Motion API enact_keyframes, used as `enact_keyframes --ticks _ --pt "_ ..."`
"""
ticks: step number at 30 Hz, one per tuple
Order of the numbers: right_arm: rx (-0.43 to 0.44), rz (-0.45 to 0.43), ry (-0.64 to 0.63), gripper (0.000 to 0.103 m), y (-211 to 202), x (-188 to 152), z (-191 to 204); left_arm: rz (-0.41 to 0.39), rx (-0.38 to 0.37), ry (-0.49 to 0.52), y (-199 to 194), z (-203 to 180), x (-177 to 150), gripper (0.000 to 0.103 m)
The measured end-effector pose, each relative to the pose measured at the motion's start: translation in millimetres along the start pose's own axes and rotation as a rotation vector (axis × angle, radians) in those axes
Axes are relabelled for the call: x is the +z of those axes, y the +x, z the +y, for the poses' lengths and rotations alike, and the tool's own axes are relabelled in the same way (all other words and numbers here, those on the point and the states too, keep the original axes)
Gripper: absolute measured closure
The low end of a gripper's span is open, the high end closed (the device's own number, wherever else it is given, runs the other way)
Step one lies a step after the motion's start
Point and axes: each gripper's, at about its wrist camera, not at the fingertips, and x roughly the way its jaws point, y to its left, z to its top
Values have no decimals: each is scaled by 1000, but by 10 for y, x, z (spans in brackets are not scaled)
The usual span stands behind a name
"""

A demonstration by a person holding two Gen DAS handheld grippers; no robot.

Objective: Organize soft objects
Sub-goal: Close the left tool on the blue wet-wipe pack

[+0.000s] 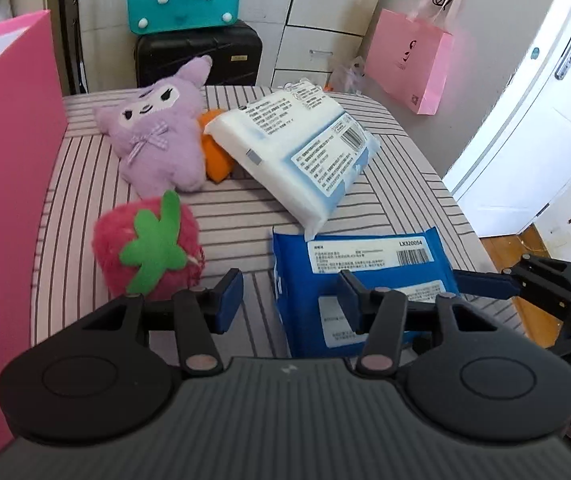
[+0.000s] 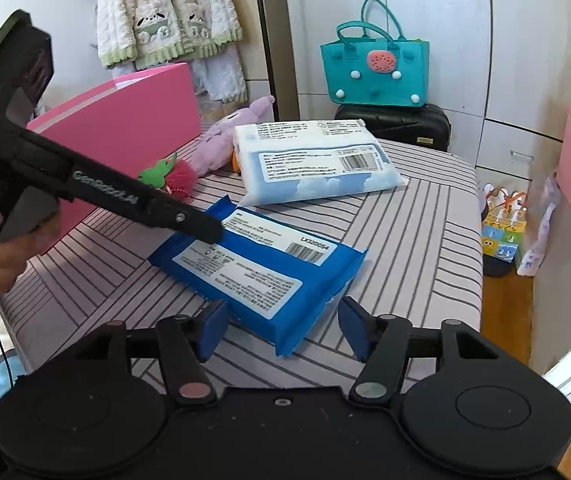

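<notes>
Risk: slippage — the blue pack [image 2: 261, 264] lies flat on the striped table [image 2: 425, 216], its near corner between the right gripper [image 2: 283, 324] pads, not yet pinched. Left gripper [image 1: 291, 300] open over its far edge — uneven closure could crumple it.

Blue plastic wipes pack [image 2: 261, 266]: flat on the striped tabletop [image 2: 425, 216], between the right claw's [image 2: 281, 326] open jaws.
White wipes pack [image 2: 317, 160]: beyond the blue one.
Pink strawberry plush [image 1: 147, 246]: left-front of the left claw [image 1: 291, 300].
Purple plush doll [image 1: 157, 124]: behind the strawberry.
</notes>
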Motion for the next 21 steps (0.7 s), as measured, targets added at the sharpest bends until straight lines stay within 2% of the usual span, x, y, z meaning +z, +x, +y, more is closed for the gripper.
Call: enact_keyframes --ticks 3,5,9,17,21 --pt "-14 -3 -23 39 18 -7 47 6 -24 25 9 -56 -16 53" --pt "-17 -5 -38 48 19 -8 82 12 -43 30 7 -94 -41 61" --pt "-29 -11 -39 55 19 -11 145 8 -47 5 -7 -148 -86 68" --pt "-34 24 -47 54 -49 1 289 15 -65 -14 -150 -159 -192 69" --pt "-24 50 -34 50 -106 26 354 29 -70 -7 -244 -161 -270 69"
